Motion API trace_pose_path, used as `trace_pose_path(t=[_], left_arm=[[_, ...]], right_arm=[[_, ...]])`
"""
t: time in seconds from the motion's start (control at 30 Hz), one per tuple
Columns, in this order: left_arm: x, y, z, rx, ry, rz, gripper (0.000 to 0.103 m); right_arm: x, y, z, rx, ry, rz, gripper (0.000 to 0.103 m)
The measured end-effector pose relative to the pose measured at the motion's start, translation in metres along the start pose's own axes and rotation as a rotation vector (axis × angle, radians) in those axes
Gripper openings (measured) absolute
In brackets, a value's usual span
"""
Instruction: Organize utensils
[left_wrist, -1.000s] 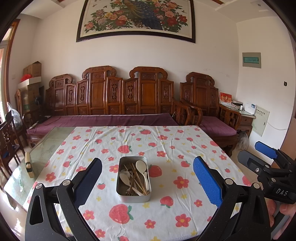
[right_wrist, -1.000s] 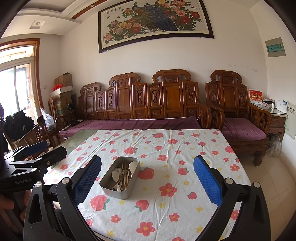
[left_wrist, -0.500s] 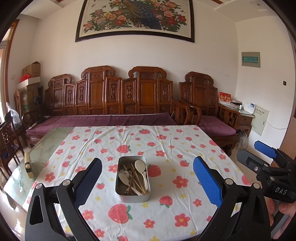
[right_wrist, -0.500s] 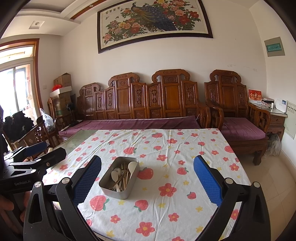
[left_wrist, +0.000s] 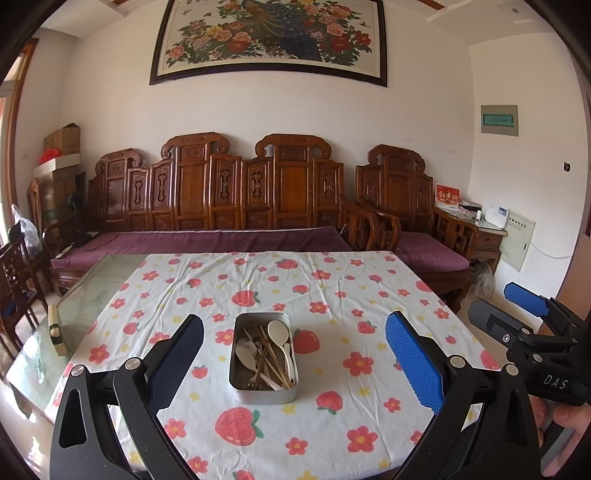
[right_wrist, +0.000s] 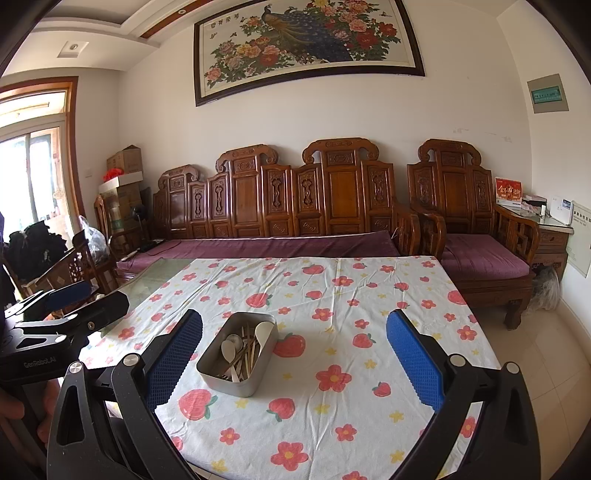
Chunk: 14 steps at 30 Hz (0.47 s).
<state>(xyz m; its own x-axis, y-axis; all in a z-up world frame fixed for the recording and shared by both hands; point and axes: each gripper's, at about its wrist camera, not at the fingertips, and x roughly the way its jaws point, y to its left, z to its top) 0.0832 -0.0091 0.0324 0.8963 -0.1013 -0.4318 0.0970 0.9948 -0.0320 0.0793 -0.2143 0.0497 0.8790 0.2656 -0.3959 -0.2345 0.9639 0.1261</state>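
We hold both grippers above the near edge of a table draped in a strawberry-and-flower tablecloth (left_wrist: 332, 280), the left gripper (left_wrist: 294, 363) and the right gripper (right_wrist: 294, 360) each with its blue-padded tongs spread wide and nothing between them. The utensils sit together in a metal tin (left_wrist: 263, 395) near the middle of the cloth: pale spoons (left_wrist: 277, 331), some wooden chopsticks (left_wrist: 271, 354) and other pieces heaped across one another, too tangled for us to count. That heap fits two readings, either utensils gathered into the tin as the sorted result, or a jumble waiting to be separated by kind; the pictures do not settle which, and no second container or sorting spot shows on the cloth. If we do reach in, we judge it wise to come down over the tin's open top, pinch a single handle near its free end, and steady the light tin with the other gripper so it does not slide on the cloth; the thin chopsticks are likely to roll or slip from the pads. Readable writing: "DAS" on the right gripper's body (left_wrist: 555, 381) in the left wrist view, "GenRobot.AI" on the left gripper's body (right_wrist: 40, 363) in the right wrist view, and Chinese characters on the peacock painting (right_wrist: 306, 37) that are too small for us to read.
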Motion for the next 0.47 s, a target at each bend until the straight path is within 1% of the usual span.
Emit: trace_pose_path(t=[0.47], left_arm=[[-0.0001, -0.0056, 0.0033, 0.005, 0.004, -0.002, 0.095]], right_arm=[[-0.0005, 0.0001, -0.0003, 0.000, -0.001, 0.000, 0.100]])
